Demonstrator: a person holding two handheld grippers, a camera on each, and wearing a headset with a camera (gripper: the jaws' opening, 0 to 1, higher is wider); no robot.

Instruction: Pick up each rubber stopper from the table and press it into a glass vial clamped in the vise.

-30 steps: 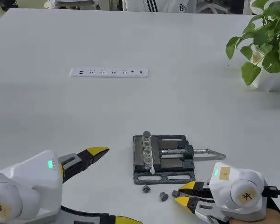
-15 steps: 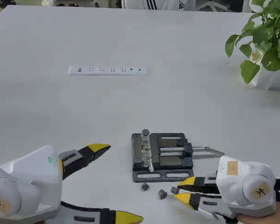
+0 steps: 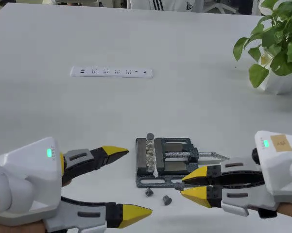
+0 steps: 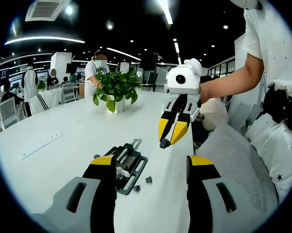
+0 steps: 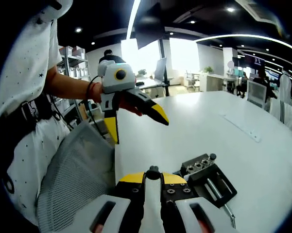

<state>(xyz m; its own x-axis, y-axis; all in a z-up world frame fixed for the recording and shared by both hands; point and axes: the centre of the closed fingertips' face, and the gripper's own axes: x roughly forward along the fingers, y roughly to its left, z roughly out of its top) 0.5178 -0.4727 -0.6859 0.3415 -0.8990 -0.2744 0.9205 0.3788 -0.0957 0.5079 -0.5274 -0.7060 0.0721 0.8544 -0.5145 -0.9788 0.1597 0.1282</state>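
A matt dark rubber stopper sits between the jaws of the right gripper. Ahead of them are a dull metal vise, clear glossy glass vials and a smooth matt table.

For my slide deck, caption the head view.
Right tongs hold a small dark rubber stopper near the black metal vise of clear glass vials; two more stoppers lie on the grey table.

At 2 o'clock the edge cuts the plant, and I cannot tell which vials in the vise are stoppered.
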